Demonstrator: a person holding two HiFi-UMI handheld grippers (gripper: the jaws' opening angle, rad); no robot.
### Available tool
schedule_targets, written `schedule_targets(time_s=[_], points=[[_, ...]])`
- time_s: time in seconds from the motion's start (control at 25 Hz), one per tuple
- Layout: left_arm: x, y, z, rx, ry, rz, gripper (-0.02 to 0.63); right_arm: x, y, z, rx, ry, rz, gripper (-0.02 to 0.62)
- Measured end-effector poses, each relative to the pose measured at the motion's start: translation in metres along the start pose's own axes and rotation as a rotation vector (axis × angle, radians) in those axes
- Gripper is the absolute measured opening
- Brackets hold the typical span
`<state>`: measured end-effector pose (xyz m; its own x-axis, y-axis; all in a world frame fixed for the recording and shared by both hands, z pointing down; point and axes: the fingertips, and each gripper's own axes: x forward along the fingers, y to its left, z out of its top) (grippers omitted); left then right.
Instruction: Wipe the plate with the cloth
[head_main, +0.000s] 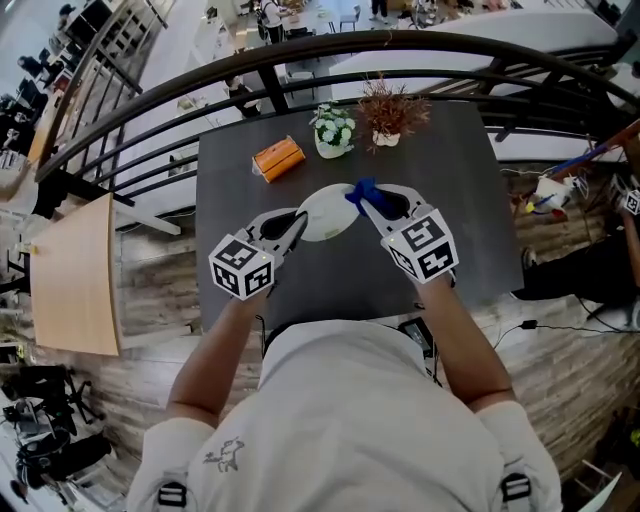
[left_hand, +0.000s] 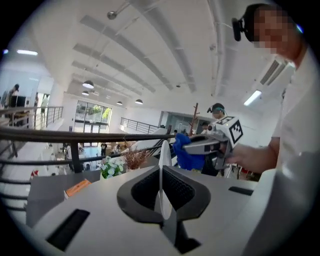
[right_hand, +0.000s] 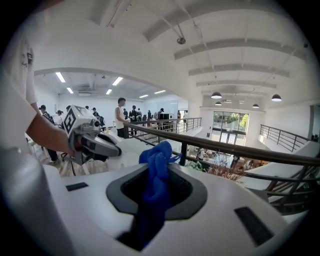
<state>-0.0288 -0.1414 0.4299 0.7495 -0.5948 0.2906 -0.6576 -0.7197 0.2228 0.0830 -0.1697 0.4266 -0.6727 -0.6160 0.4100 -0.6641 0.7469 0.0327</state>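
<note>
In the head view I hold a white plate (head_main: 328, 214) above the dark table (head_main: 470, 200). My left gripper (head_main: 299, 224) is shut on its left rim. In the left gripper view the plate (left_hand: 163, 165) stands edge-on between the jaws. My right gripper (head_main: 369, 205) is shut on a bunched blue cloth (head_main: 361, 192), which meets the plate's upper right edge. The right gripper view shows the cloth (right_hand: 157, 172) squeezed between the jaws and sticking out past them. The left gripper view also catches the right gripper (left_hand: 206, 145) with the cloth (left_hand: 185, 154) just beyond the plate.
An orange box (head_main: 278, 157) lies at the table's back left. A white pot of pale flowers (head_main: 333, 131) and a pot of dried reddish plant (head_main: 389, 113) stand at the back. A dark railing (head_main: 300, 58) curves behind the table. A wooden board (head_main: 76, 275) stands at the left.
</note>
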Motion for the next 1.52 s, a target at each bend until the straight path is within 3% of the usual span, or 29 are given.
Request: schedule_targets(time_s=[0.24, 0.44, 0.56, 0.76, 0.96, 1.08, 1.24, 1.52], points=[[0.000, -0.005, 0.021, 0.359, 0.043, 0.043, 0.017, -0.009, 0.014, 0.047, -0.134, -0.058, 0.028, 0.072], [-0.004, -0.015, 0.042, 0.866, 0.068, 0.117, 0.017, -0.013, 0.026, 0.091, -0.192, -0.113, 0.079, 0.072], [-0.003, -0.033, 0.048, 1.141, 0.076, 0.115, 0.017, -0.014, 0.041, 0.115, -0.230, -0.135, 0.136, 0.072], [-0.004, -0.053, 0.055, 1.407, 0.075, 0.075, 0.017, -0.014, 0.088, 0.127, -0.304, -0.129, 0.259, 0.072], [-0.012, -0.055, 0.053, 1.564, 0.102, 0.067, 0.017, -0.014, 0.085, 0.100, -0.259, -0.086, 0.275, 0.072], [-0.017, -0.061, 0.054, 1.593, 0.080, 0.046, 0.017, -0.015, 0.057, 0.074, -0.174, -0.052, 0.264, 0.072], [-0.026, -0.095, 0.057, 1.643, 0.017, -0.036, 0.017, -0.018, 0.031, 0.055, -0.064, 0.011, 0.314, 0.072], [-0.031, -0.139, 0.067, 1.730, -0.082, -0.147, 0.018, -0.001, 0.012, 0.051, -0.023, 0.124, 0.375, 0.072]])
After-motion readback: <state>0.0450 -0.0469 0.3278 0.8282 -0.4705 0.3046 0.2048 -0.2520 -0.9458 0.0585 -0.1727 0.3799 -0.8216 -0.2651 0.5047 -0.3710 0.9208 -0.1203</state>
